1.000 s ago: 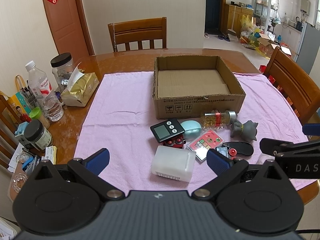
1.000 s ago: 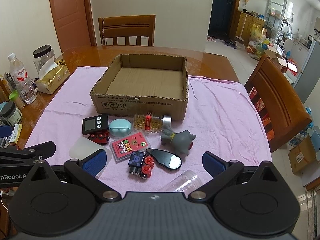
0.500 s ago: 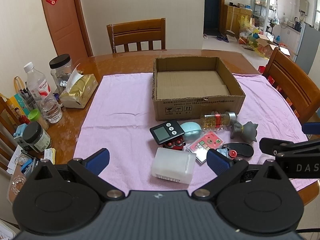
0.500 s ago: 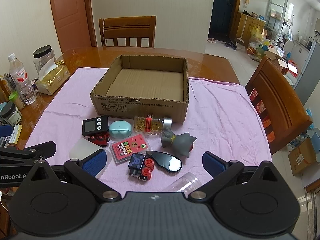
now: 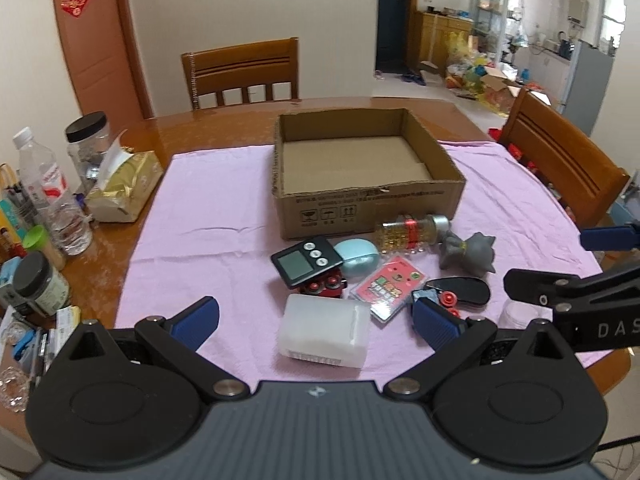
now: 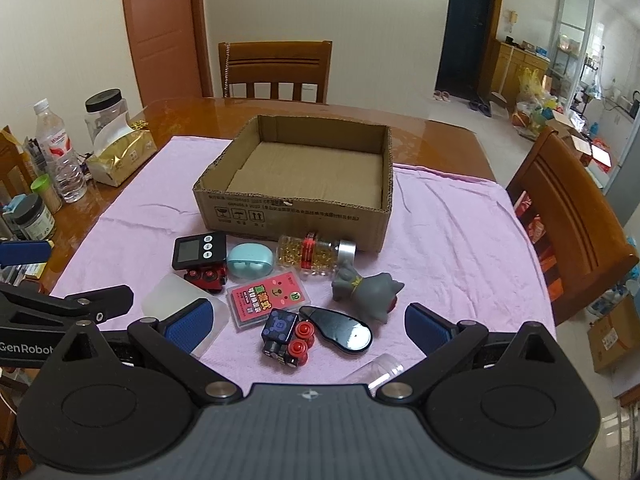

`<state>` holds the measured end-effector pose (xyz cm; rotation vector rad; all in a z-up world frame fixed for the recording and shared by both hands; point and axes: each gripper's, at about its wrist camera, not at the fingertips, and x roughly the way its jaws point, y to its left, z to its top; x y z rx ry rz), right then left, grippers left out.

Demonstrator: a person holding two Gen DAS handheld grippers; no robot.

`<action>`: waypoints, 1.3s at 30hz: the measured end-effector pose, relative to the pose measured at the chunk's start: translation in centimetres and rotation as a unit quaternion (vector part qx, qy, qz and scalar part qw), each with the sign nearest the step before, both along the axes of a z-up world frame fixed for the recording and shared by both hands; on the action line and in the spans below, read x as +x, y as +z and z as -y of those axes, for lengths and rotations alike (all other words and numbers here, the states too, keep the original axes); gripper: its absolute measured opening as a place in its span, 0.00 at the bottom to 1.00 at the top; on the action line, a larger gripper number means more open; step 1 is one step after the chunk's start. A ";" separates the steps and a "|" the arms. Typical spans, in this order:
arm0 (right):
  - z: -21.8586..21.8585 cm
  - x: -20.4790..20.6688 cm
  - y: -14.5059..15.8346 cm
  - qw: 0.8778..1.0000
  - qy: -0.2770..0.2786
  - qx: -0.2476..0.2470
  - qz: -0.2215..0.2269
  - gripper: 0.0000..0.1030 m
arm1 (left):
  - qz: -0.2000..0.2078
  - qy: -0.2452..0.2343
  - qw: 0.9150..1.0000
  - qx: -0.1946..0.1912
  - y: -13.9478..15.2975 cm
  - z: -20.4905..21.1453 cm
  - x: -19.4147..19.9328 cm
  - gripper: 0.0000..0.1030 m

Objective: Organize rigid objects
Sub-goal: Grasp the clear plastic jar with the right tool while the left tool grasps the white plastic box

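Both grippers released over the clutter; the cardboard box [image 6: 296, 196] is sitting empty on the pink cloth [image 5: 208, 216], none of the items packed yet.

I am holding the left gripper [image 5: 316, 320] and right gripper [image 6: 308, 322] with jaws spread, grasping nothing. The items are lying crowded just in front of the box: timer [image 6: 198, 251], teal case [image 6: 250, 261], capsule bottle [image 6: 316, 254], grey toy [image 6: 366, 290], card pack [image 6: 266, 296], white container [image 5: 324, 330]. Risk I am noting: the bottle and the clear jar [image 6: 384, 366] could roll if nudged; tight spacing could make my fingers catch a neighbour. Legible writing: "GenRobot" and "DAS" on the grippers; box print unreadable.
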<state>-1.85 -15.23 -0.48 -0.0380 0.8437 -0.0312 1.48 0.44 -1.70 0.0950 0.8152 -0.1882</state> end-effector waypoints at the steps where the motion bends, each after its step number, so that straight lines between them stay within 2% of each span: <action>1: 0.2 -0.1 -0.2 1.000 0.003 0.001 0.001 1.00 | 0.002 -0.004 1.000 -0.003 -0.1 0.0 0.0 0.99; 8: 2.5 -0.6 -2.8 0.999 0.037 0.009 0.003 1.00 | -0.001 -0.006 1.000 -0.004 -1.5 -0.1 0.3 0.99; 19: 6.3 1.9 -8.4 0.997 0.042 0.013 -0.060 1.00 | -0.024 -0.002 1.000 -0.015 -3.2 -0.8 0.7 0.99; 25: 7.2 3.2 -10.2 0.993 0.040 0.054 -0.099 1.00 | -0.033 -0.008 0.999 -0.016 -3.8 -1.1 0.8 0.99; 39: 6.2 0.6 -10.8 0.986 0.021 0.079 -0.145 1.00 | -0.048 -0.036 0.998 -0.008 -5.5 -1.1 1.8 0.99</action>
